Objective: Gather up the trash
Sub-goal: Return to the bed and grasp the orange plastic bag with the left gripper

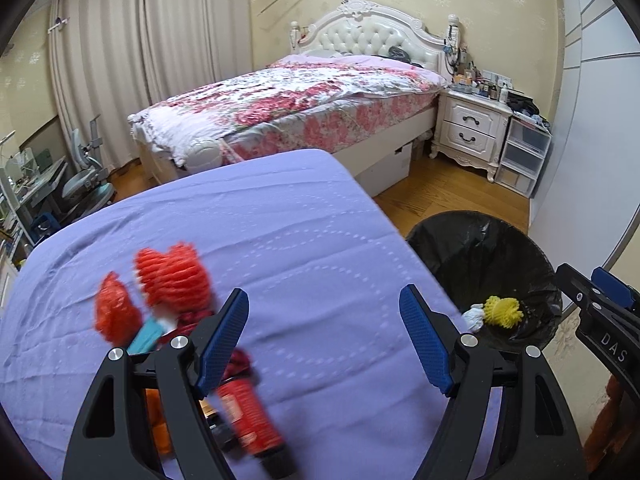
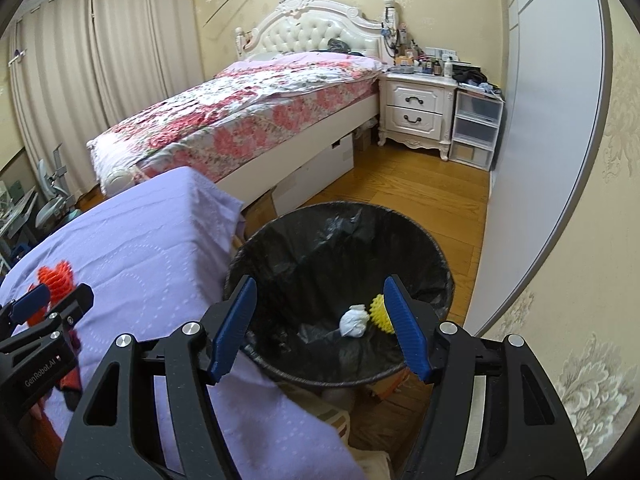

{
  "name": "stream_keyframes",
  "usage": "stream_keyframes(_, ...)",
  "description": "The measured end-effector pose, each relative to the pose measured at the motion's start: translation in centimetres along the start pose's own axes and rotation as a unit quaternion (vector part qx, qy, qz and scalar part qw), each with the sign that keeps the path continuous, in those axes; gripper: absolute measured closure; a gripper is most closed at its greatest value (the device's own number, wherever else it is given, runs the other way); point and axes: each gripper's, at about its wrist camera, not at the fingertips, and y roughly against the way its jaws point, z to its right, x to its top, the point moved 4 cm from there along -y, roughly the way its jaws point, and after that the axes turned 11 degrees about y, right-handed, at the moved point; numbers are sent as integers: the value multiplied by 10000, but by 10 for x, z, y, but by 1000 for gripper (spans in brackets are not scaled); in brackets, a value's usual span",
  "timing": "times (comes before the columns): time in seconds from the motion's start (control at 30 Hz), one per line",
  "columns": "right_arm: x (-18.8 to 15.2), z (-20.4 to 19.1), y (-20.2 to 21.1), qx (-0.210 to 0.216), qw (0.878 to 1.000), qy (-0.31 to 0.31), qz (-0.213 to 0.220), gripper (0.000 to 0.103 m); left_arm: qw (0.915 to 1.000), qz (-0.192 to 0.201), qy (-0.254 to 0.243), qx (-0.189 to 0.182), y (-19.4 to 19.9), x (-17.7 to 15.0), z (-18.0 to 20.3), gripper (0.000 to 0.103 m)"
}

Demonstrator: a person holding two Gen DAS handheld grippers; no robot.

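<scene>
On the purple cloth-covered table (image 1: 280, 220) lie two red foam nets (image 1: 172, 276), a red can (image 1: 248, 412) and a teal scrap (image 1: 146, 336), all blurred. My left gripper (image 1: 324, 292) hangs open just right of them, with only bare cloth between its fingers. A black-lined trash bin (image 2: 320, 248) stands on the floor beside the table. It holds a white crumpled paper (image 2: 354, 320) and a yellow foam net (image 2: 378, 314). Above the bin my right gripper (image 2: 320, 282) is open and holds nothing. The bin (image 1: 480, 248) and the yellow net (image 1: 504, 312) also show in the left wrist view.
A bed with a floral cover (image 1: 288, 100) fills the far side. A white nightstand (image 1: 468, 128) and plastic drawers (image 1: 520, 152) stand to its right. Wooden floor (image 2: 400, 184) lies between bed and bin. A grey wall panel (image 2: 552, 160) runs along the right. A desk and chair (image 1: 80, 184) stand far left.
</scene>
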Motion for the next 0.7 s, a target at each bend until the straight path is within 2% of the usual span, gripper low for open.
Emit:
stream_keyframes(0.37, -21, -61, 24, 488, 9973, 543, -36, 39, 9971, 89, 367, 661, 33, -23, -75, 28)
stream_keyframes(0.7, -28, -109, 37, 838, 9919, 959, 8, 36, 9940, -126, 632, 889, 35, -49, -120, 28)
